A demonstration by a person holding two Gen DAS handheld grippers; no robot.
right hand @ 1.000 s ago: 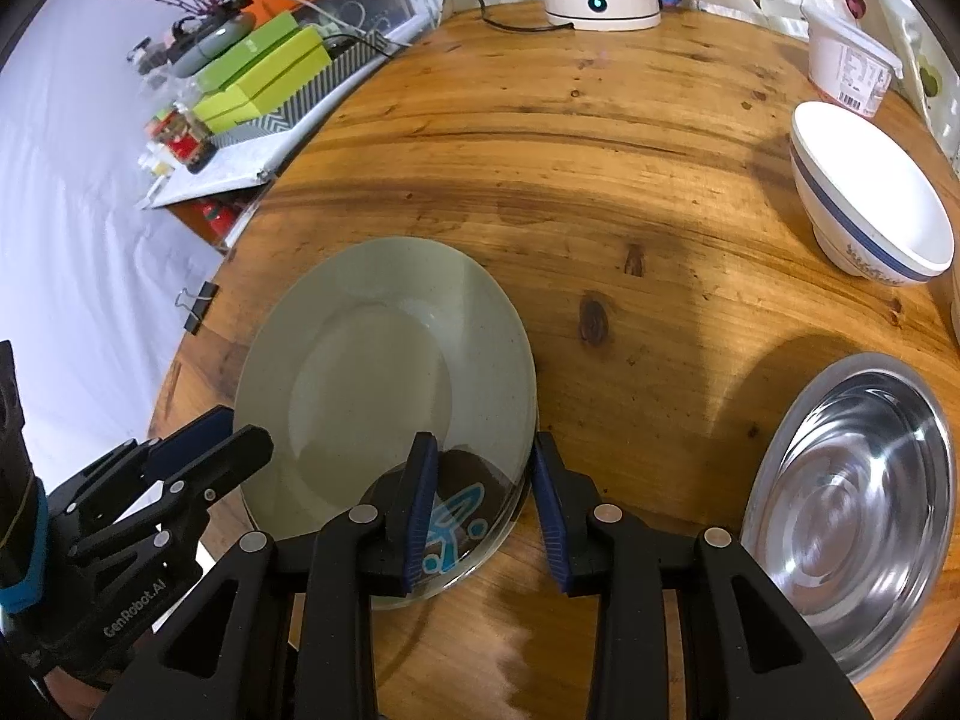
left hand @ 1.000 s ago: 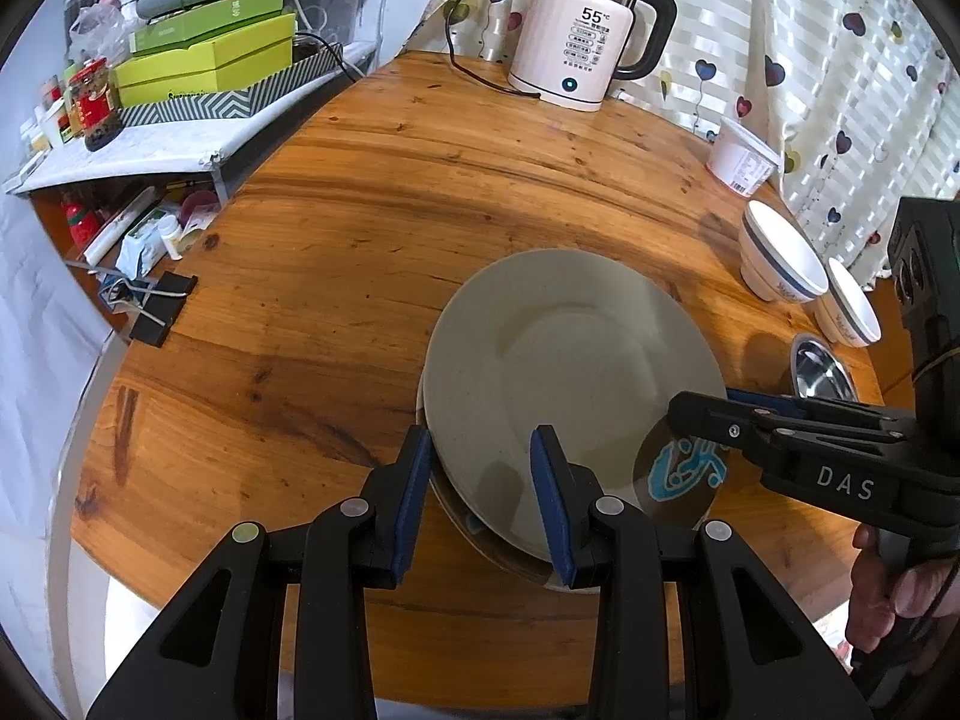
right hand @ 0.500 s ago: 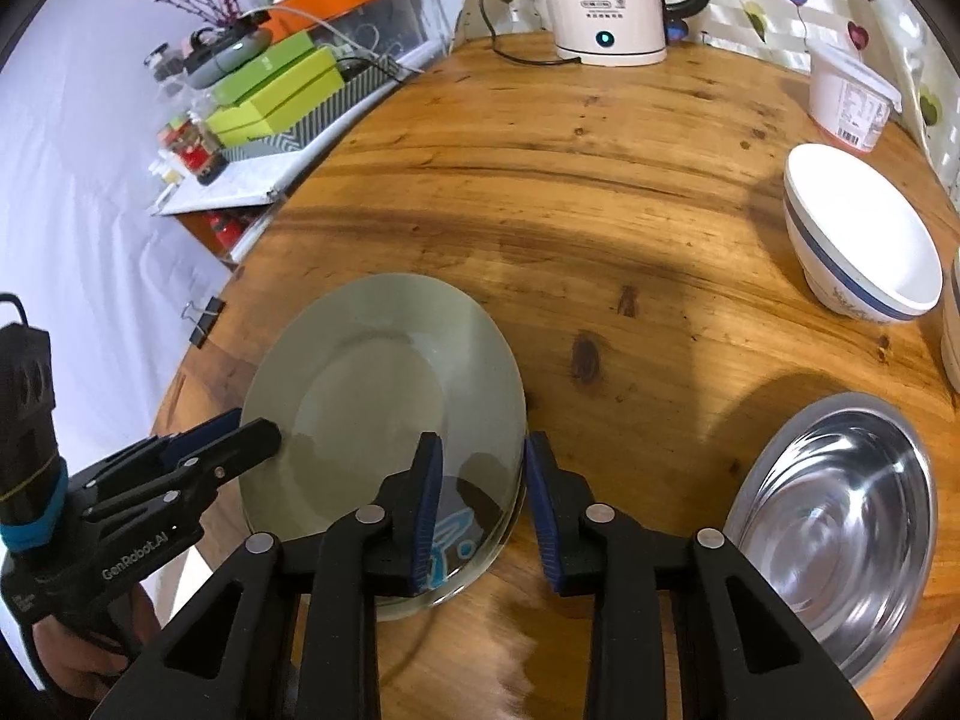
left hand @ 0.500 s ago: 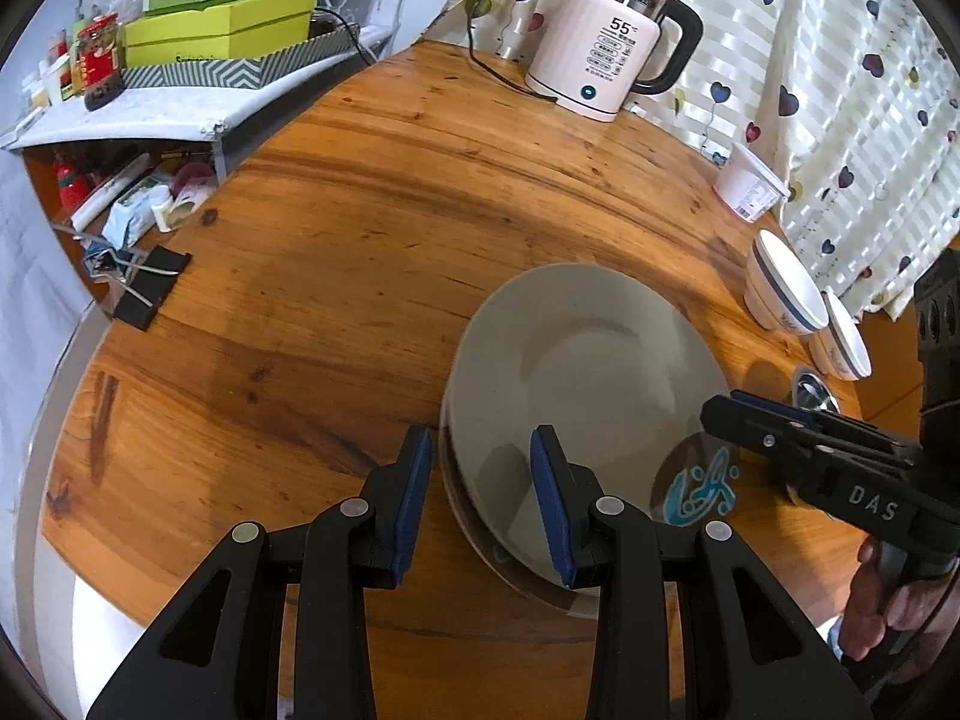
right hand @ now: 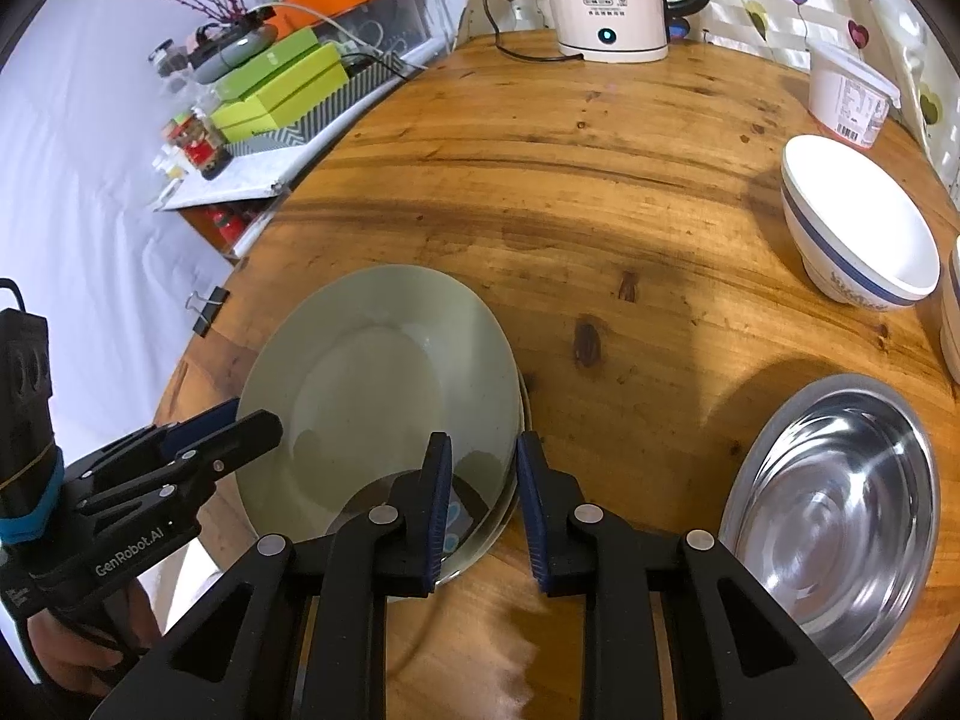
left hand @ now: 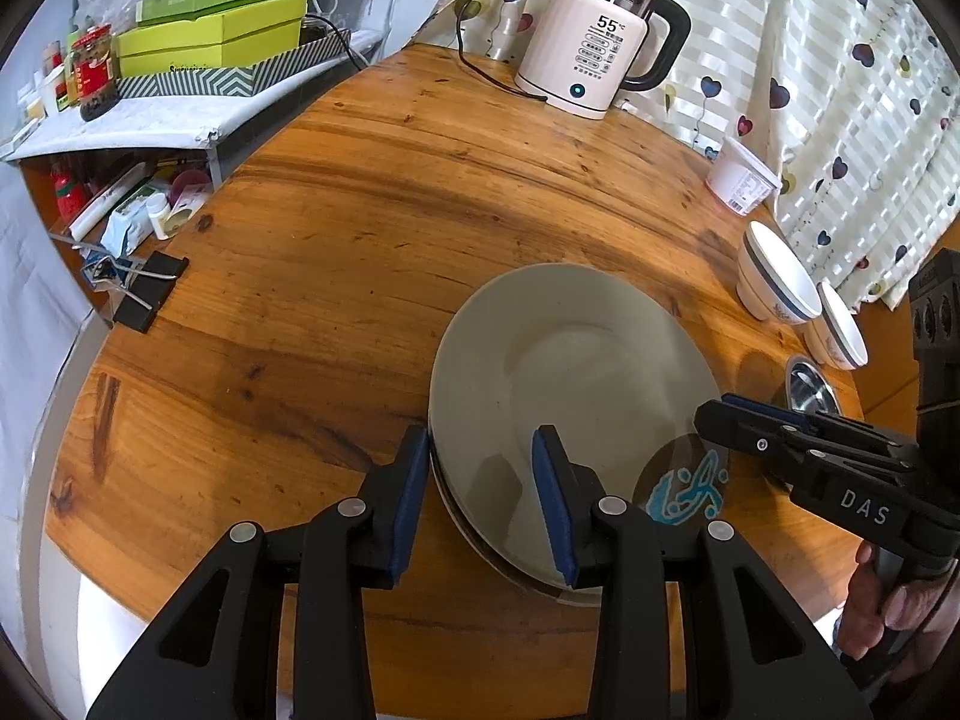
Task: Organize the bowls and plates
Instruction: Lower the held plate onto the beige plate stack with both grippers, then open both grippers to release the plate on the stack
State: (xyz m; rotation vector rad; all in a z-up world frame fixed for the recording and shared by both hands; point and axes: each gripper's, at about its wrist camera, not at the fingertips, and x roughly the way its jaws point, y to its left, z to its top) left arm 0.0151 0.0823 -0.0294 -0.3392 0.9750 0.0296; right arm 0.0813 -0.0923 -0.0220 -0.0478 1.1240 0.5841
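Closing right gripper (right hand: 478, 504) jaws narrower than before — straddling green plate (right hand: 384, 384) rim, left gripper (left hand: 480, 501) unchanged, apart.

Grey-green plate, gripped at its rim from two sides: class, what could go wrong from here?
1. The right gripper is closing on the grey-green plate at its rim only; the smooth glaze could slip from the pads.
2. A second plate lies beneath, its edge showing; the jaws might catch both rims and drag it.
3. The left gripper straddles the opposite rim; uneven lifting could tilt the plate toward the steel bowl.
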